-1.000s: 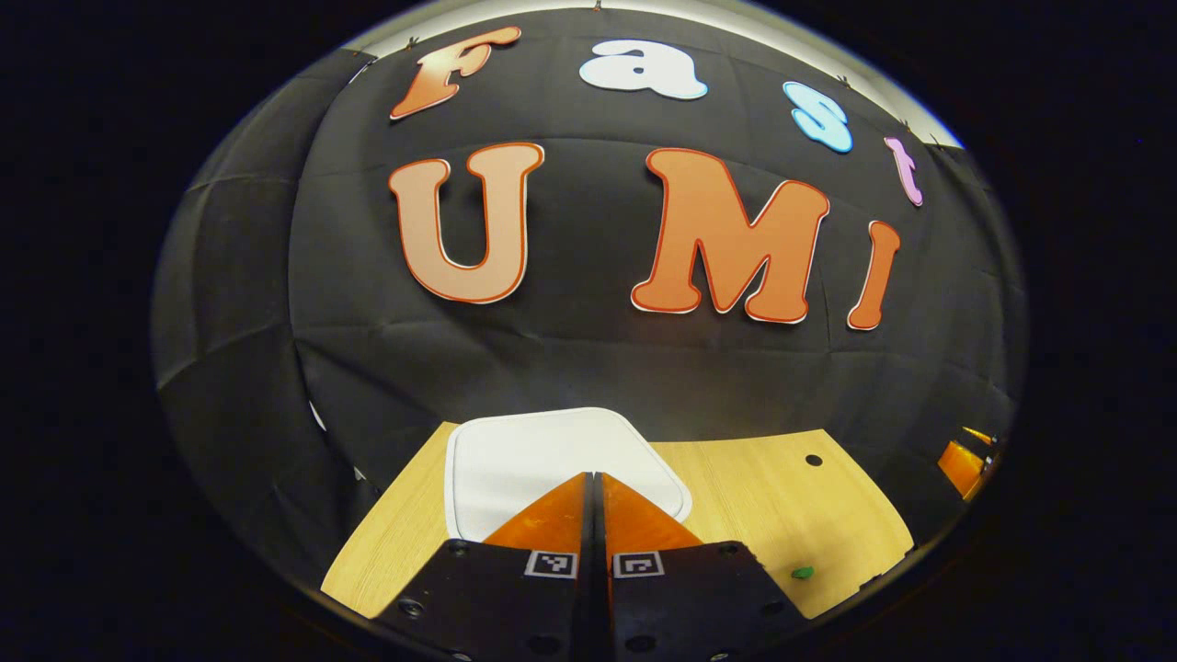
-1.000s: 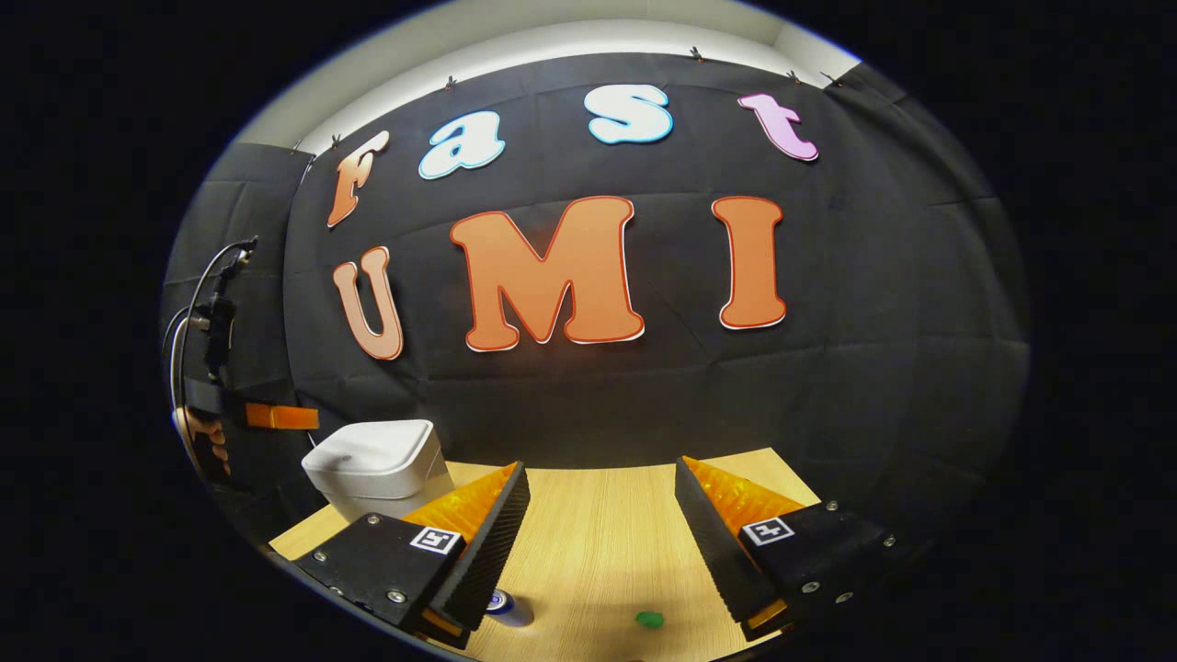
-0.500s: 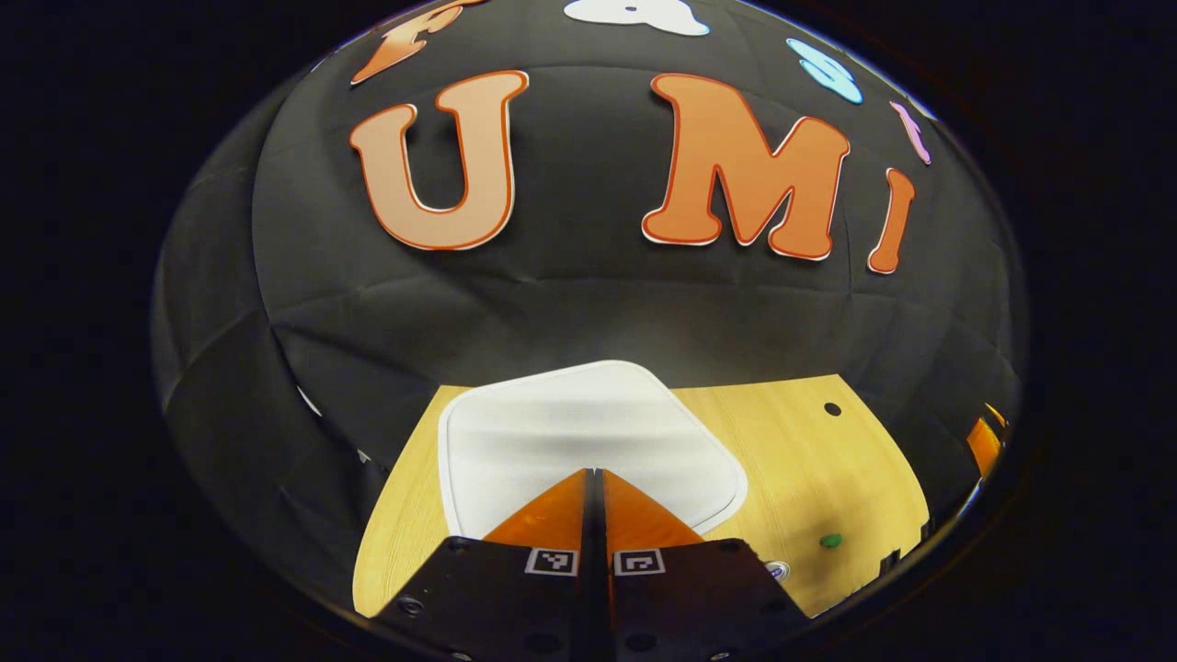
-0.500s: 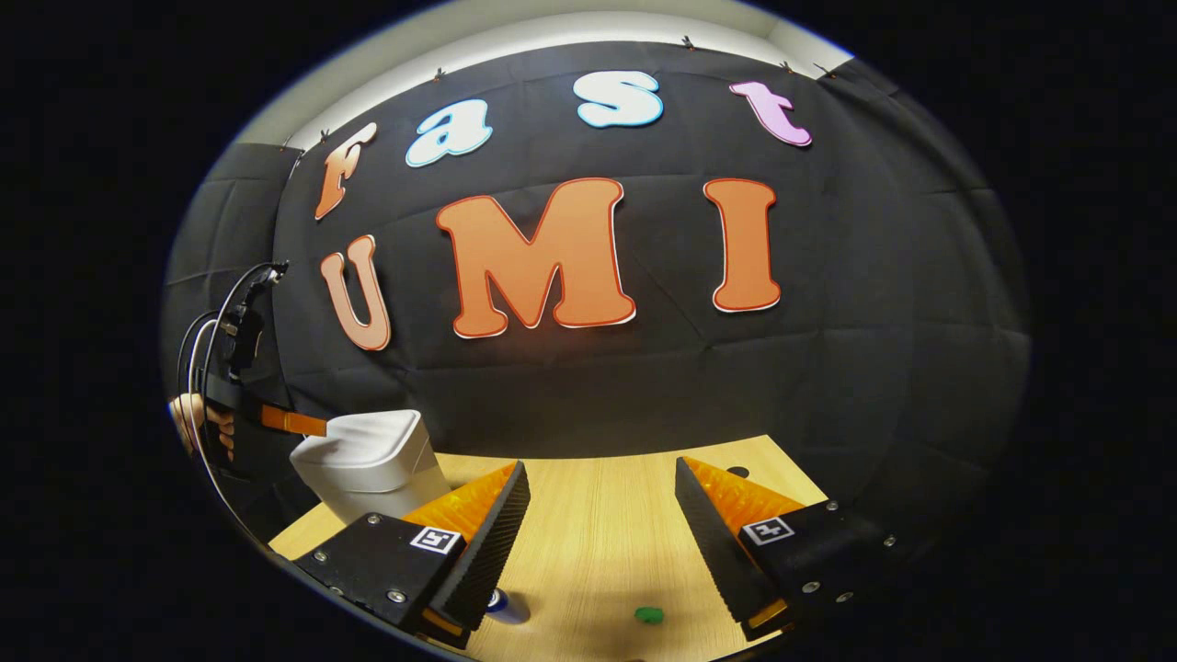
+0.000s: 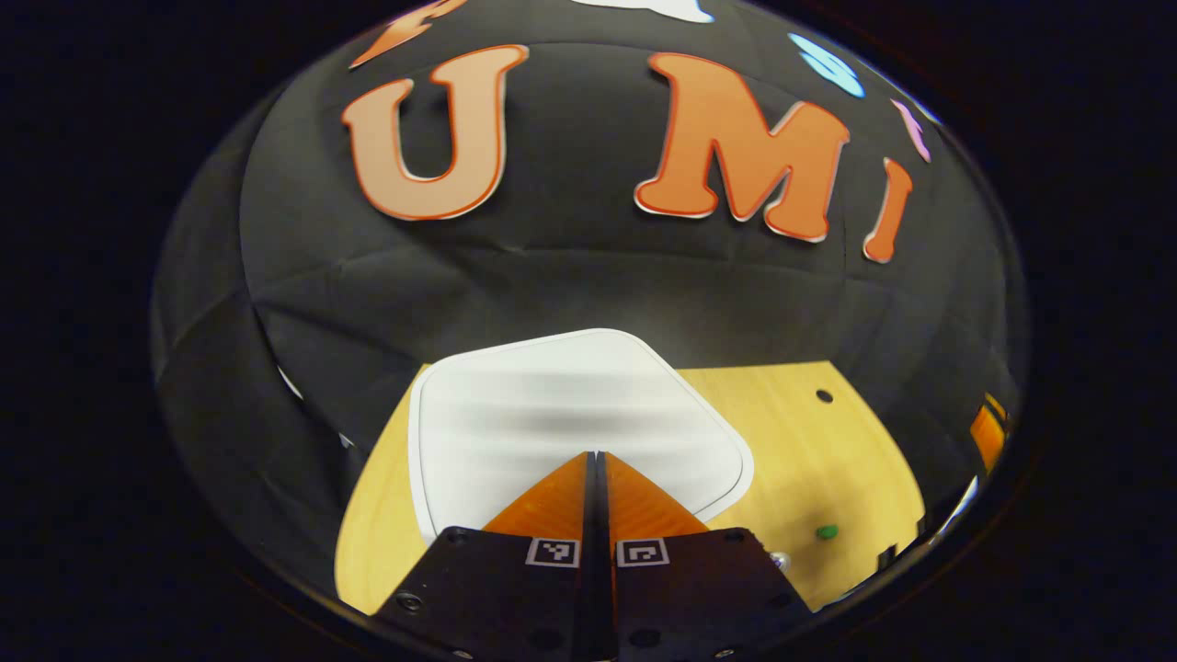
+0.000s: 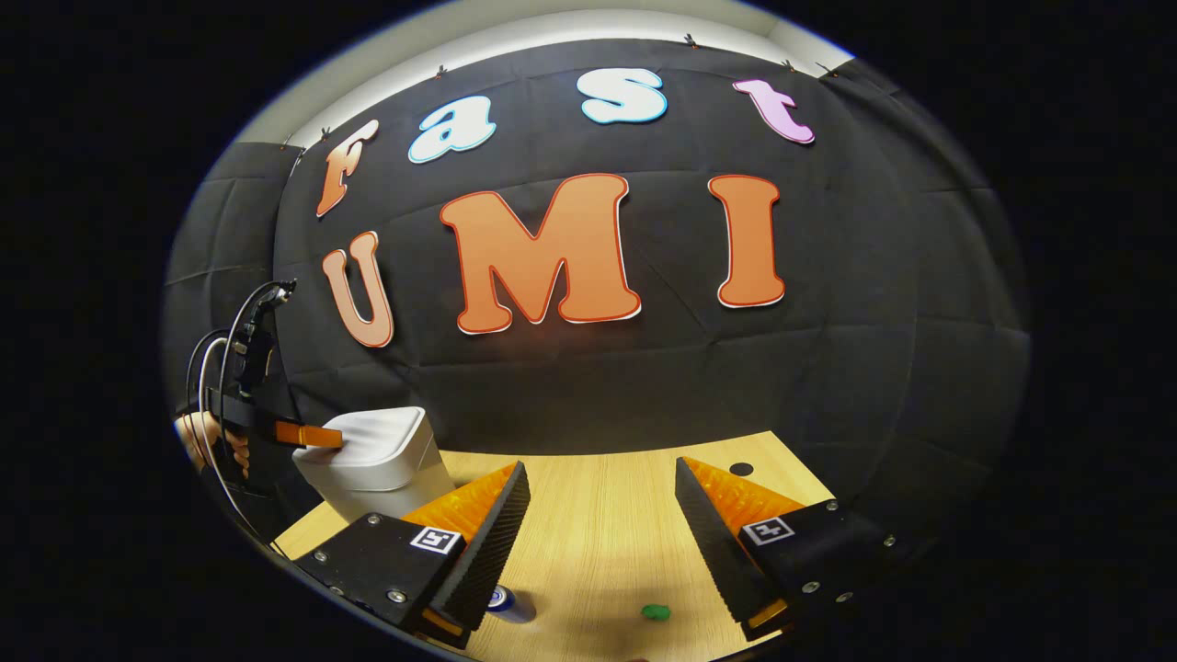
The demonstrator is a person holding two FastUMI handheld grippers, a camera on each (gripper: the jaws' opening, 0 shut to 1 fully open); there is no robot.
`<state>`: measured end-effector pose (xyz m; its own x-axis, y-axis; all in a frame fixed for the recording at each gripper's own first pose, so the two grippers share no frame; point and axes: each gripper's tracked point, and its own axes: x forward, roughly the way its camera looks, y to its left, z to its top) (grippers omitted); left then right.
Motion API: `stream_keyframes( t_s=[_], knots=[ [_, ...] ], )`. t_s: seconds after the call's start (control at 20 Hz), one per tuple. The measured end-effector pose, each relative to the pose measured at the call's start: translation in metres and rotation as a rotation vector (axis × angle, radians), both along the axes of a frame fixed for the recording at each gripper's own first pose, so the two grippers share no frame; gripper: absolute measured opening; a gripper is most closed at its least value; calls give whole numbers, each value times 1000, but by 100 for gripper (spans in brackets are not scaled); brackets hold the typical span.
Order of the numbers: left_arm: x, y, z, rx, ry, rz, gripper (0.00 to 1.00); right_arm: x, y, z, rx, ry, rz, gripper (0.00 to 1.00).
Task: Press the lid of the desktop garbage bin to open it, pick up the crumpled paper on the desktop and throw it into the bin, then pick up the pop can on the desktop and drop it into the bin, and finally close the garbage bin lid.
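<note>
The white bin [image 5: 552, 414] stands with its lid down near the table's far left edge. My left gripper [image 5: 594, 455] is shut with nothing between its fingers, tips over the near part of the lid. In the right gripper view, the left gripper [image 6: 313, 434] meets the top edge of the bin [image 6: 382, 460]. My right gripper [image 6: 602, 471] hangs open and empty above the table. The pop can [image 6: 510, 602] lies just under its left finger, and the can's end [image 5: 780, 559] peeks beside the left gripper. A small green crumpled lump [image 6: 655, 610] [image 5: 828, 531] lies on the wood.
The wooden table [image 6: 607, 533] has a dark round hole [image 6: 740, 469] near its far right corner. A hand [image 6: 198, 441] with trailing cables holds the left gripper at the table's left end. Black cloth closes in the back and sides.
My left gripper has come down and forward onto the bin lid, which looms larger now. The right gripper has stayed almost still and open.
</note>
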<state>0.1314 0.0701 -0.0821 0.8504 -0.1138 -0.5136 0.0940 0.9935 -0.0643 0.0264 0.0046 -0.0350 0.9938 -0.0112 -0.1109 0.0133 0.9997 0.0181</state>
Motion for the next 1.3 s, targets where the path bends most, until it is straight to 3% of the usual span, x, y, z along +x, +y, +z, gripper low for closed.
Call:
stream_keyframes(
  t_s=[0.2,0.35,0.55,0.65,0.7,0.75,0.8,0.85,1.2,1.3],
  knots=[
    [3,5,8,26,-62,-2,1,-5,-1,9,-7,-13,2,95],
    [-4,6,21,19,-85,48,0,-7,-3,19,-11,-33,-4,95],
    [-28,4,86,-62,-280,77,0,-11,-10,27,18,-56,-25,95],
    [-38,3,115,-50,-375,77,0,-11,-8,27,39,-56,-16,95],
    [-45,2,118,-21,-385,75,0,-12,-2,29,30,-65,4,100],
    [-50,0,121,-4,-402,71,0,-14,3,31,3,-73,22,95],
    [-54,-3,126,0,-422,68,0,-14,4,31,-28,-77,30,100],
    [-59,-5,129,0,-438,69,0,-15,7,31,-47,-78,38,95],
    [-84,-8,119,22,-473,90,0,-20,14,23,-74,-50,67,95],
    [-86,-11,113,19,-472,87,0,-20,13,16,-39,-33,77,95]
  ],
)
